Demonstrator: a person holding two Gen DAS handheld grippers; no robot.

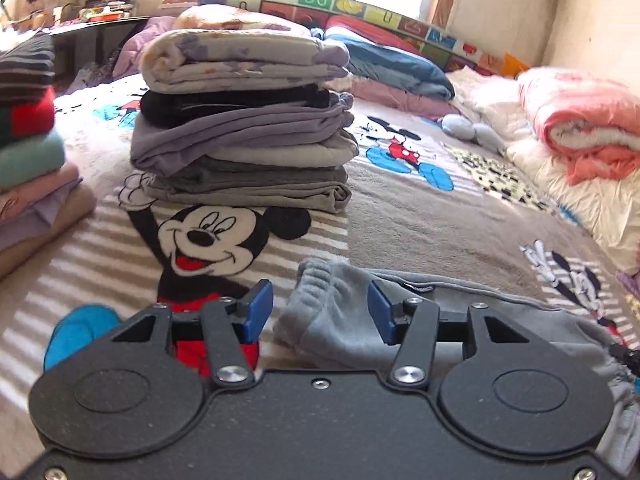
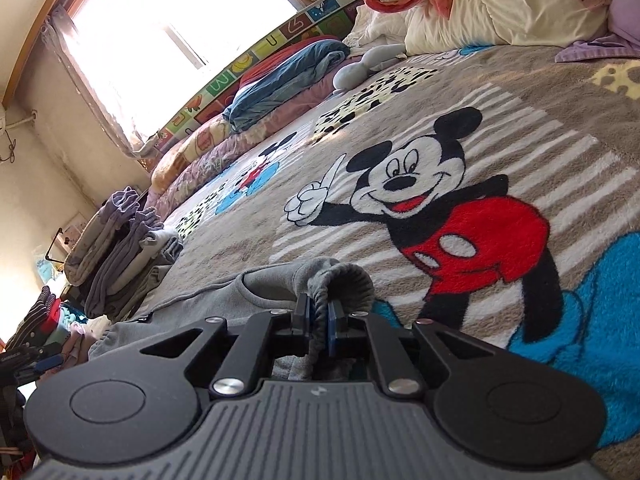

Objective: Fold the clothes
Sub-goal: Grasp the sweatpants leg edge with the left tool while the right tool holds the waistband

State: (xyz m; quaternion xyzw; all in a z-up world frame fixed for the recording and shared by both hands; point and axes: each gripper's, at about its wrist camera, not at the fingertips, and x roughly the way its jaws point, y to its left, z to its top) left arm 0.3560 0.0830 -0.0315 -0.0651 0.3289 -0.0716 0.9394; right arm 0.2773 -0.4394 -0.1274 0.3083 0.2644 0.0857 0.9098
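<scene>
A grey fleece garment point(image 1: 332, 312) with elastic cuffs lies on the cartoon-mouse blanket point(image 1: 400, 216) covering the bed. My left gripper point(image 1: 318, 312) is open, its blue pads point(image 1: 256, 312) straddling one bunched cuff of the garment. In the right wrist view the same grey garment point(image 2: 256, 284) stretches away to the left, and my right gripper point(image 2: 318, 322) is shut on its other ribbed cuff point(image 2: 348, 280), held just above the blanket point(image 2: 520, 120). A tall pile of folded clothes point(image 1: 244, 120) stands behind the garment, and shows as the pile point(image 2: 124, 248) at the left in the right wrist view.
A second stack of folded clothes point(image 1: 28, 152) sits at the left edge. Rolled quilts, a pink one point(image 1: 580, 120) and a blue one point(image 1: 392, 68), line the far and right sides, with a small soft toy point(image 1: 472, 130). A cluttered dark table point(image 1: 92, 24) stands at back left.
</scene>
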